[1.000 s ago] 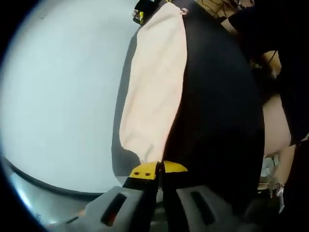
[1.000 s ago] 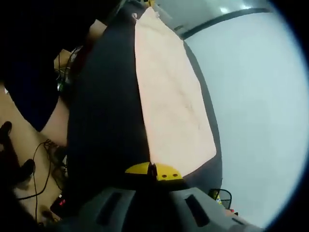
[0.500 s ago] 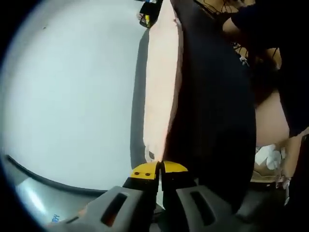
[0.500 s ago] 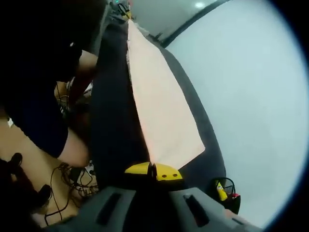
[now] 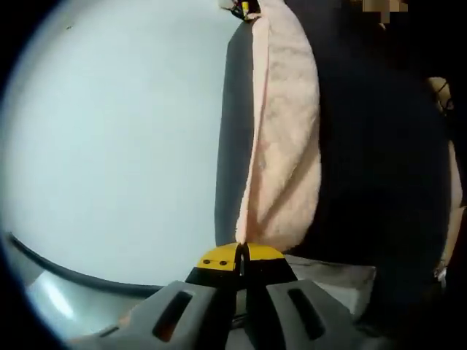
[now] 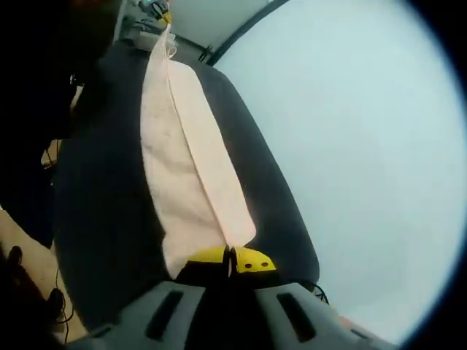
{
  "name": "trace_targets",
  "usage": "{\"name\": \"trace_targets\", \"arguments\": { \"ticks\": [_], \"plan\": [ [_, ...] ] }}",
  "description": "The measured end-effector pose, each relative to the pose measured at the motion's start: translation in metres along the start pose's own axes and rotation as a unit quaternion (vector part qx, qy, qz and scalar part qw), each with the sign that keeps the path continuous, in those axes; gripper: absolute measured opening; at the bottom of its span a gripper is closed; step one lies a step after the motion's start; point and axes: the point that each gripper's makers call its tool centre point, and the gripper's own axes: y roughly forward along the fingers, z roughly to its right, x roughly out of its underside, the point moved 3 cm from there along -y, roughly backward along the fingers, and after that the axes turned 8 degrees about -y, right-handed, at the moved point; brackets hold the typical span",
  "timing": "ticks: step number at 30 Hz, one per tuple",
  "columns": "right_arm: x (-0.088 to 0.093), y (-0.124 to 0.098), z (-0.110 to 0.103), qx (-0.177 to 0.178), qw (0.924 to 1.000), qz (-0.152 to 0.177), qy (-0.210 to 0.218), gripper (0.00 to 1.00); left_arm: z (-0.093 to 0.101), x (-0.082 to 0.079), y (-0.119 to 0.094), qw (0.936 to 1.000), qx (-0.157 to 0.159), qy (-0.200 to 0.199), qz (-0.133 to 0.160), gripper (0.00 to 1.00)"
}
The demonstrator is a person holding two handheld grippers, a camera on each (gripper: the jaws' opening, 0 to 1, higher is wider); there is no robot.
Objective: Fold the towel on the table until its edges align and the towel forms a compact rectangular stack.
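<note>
**Towel swung over, both corners pinched**

Since half a second ago your towel has turned: the left gripper view then showed it as a thin pink sliver seen almost edge-on, and now its fuzzy face bulges out toward the dark side, while the right gripper view shows two pale layers running away from the jaws instead of one flat triangle. Your left gripper [image 5: 241, 256] stays clenched on the near end of the towel [image 5: 284, 146], the yellow tips pressed together with the cloth edge rising straight out from between them. Your right gripper [image 6: 230, 260] is likewise clamped on the towel [image 6: 182, 168], its tips meeting where the two layers come to a point. From each pair of jaws the towel stretches away to the far top of the view, where you can make out a small yellow-and-black piece at its other end. On one side of the cloth lies the white table [image 5: 109, 138], also seen pale and bare in the right gripper view [image 6: 350, 146]; on the other side sits a broad dark surface, too dim to tell what it is
</note>
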Motion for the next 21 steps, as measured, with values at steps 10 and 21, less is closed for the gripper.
{"name": "trace_targets", "arguments": {
  "ticks": [10,21],
  "plan": [
    [0.016,0.084,0.028,-0.019,0.9985,-0.047,0.017,0.0,-0.013,-0.01,0.075,0.997,0.061,0.014,-0.045,0.0],
    [0.039,0.136,0.009,-0.071,0.9954,-0.064,-0.005,0.0,0.021,-0.001,0.135,0.9849,0.153,0.016,-0.079,0.0]
  ]
}}
